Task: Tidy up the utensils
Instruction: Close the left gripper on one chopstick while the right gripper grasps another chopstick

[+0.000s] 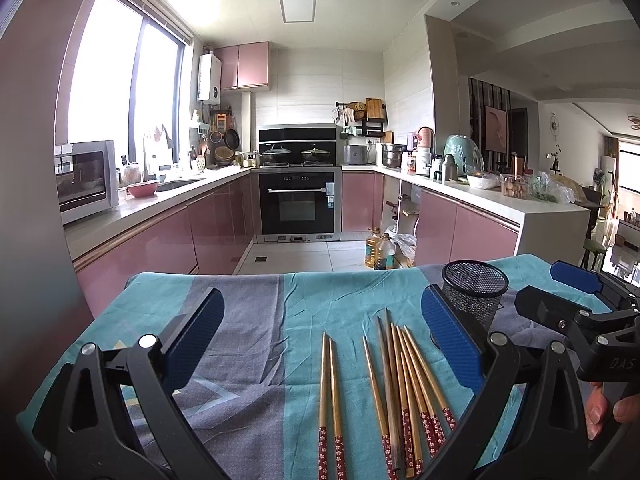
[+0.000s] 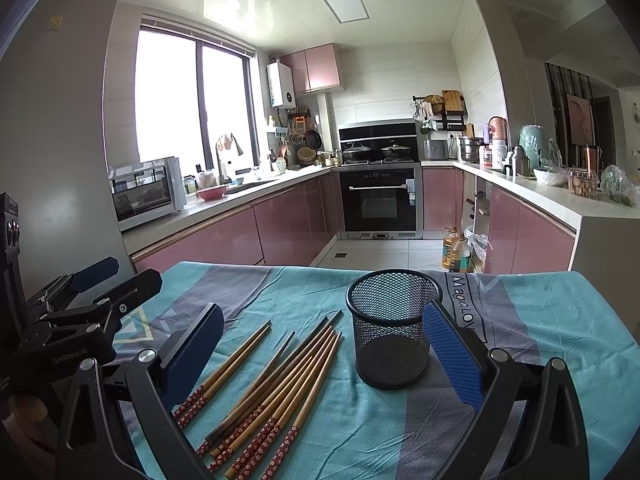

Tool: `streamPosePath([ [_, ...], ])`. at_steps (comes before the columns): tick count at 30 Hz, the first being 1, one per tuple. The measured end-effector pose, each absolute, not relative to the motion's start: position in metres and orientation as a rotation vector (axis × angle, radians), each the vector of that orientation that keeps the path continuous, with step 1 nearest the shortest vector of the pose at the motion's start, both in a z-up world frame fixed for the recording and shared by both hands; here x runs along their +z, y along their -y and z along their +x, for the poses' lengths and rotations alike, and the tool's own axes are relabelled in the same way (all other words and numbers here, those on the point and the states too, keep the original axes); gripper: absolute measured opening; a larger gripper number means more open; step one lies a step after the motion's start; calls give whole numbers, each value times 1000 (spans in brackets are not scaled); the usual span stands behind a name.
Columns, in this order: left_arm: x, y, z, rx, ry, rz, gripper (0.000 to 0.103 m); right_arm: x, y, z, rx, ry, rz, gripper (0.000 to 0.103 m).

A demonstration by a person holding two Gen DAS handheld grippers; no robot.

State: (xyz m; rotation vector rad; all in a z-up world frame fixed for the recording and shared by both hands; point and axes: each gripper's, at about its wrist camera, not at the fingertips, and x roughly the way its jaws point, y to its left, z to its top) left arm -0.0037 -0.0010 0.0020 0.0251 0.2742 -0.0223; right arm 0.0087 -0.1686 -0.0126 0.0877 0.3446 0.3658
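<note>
1. Bamboo chopsticks (image 2: pixel 276 396) are lying loose on the teal tablecloth (image 2: pixel 540 340), red patterned handles nearest, tips fanning away; a judgement: easy to pinch from this end.
2. Left gripper (image 1: pixel 320 344) and right gripper (image 2: pixel 324 344) are hovering wide apart, grasping nothing.
3. Black mesh cup (image 2: pixel 392 332) is standing upright and empty just beyond, likely waiting for the chopsticks.

left tool (image 1: pixel 320 344): wide apart, empty | wooden red-ended chopsticks (image 1: pixel 394 396): flat on teal-grey clothed desk (image 1: pixel 248 320) | black mesh cup (image 1: pixel 475 292): upright, right
</note>
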Motion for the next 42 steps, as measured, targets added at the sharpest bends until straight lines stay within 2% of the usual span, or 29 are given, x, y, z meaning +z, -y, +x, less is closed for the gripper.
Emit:
streamPosePath([
  [6, -4, 1, 0, -30, -310, 41, 96, -20, 164, 12, 388, -395, 75, 96],
  [13, -12, 0, 12, -51, -376, 50, 88, -32, 153, 21, 426, -490, 43, 94],
  [22, -38, -1, 34, -90, -511, 92, 75, -59, 137, 39, 439, -675, -23, 81],
  [29, -66, 0, 55, -144, -646, 128, 57, -74, 122, 50, 451, -769, -71, 63],
  [35, -86, 2, 76, -181, -732, 109, 47, -84, 121, 58, 455, -828, -66, 48],
  [42, -97, -5, 91, -191, -793, 81, 36, -93, 123, 68, 444, -877, -63, 40],
])
